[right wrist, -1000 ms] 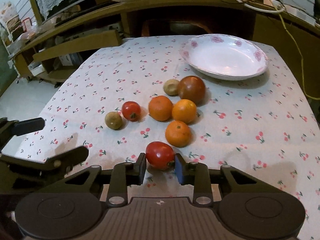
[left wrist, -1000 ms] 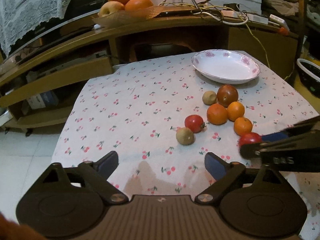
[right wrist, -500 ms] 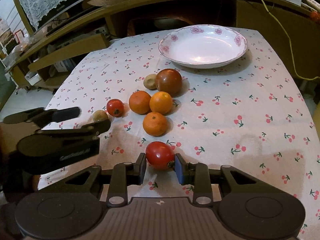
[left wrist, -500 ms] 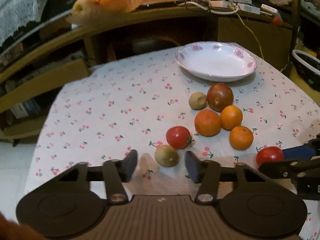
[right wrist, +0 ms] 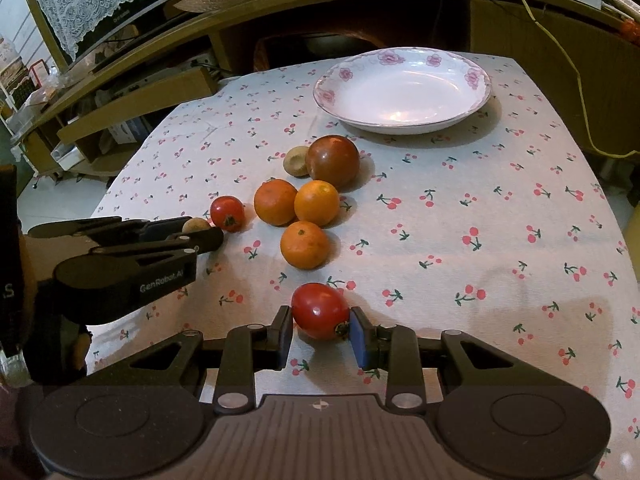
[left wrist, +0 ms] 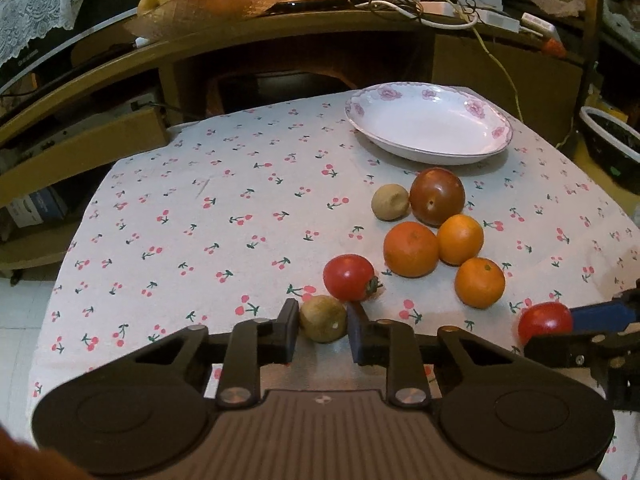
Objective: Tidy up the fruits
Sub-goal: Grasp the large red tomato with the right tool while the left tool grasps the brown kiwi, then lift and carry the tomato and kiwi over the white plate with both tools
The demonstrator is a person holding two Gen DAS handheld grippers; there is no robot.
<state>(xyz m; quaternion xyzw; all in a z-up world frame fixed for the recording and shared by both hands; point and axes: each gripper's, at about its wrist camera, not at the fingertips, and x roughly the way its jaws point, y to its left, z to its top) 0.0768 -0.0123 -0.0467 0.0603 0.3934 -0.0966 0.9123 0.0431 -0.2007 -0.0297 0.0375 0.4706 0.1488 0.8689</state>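
On the cherry-print cloth, my left gripper (left wrist: 323,332) has its jaws closing on a small brown fruit (left wrist: 323,319), and both pads touch its sides. A red tomato (left wrist: 349,277) lies just beyond it. To the right, my right gripper (right wrist: 320,334) is shut on another red tomato (right wrist: 320,311) resting on the cloth. Three oranges (right wrist: 305,244), a dark red-brown tomato (right wrist: 333,160) and a second brown fruit (right wrist: 296,161) cluster in the middle. Behind them sits a white floral plate (right wrist: 400,92) with nothing in it. The right wrist view shows the left gripper (right wrist: 200,232) at the left.
A wooden shelf unit behind the table carries a dish of fruit (left wrist: 200,0) and tangled cables (left wrist: 400,0). The cloth (left wrist: 180,220) drops off at the left edge to a tiled floor. A dark basket (left wrist: 612,140) stands at the far right.
My left gripper came forward and down to the small brown fruit, and its jaws went from wide apart to closed against it. The right gripper kept its hold on the tomato.
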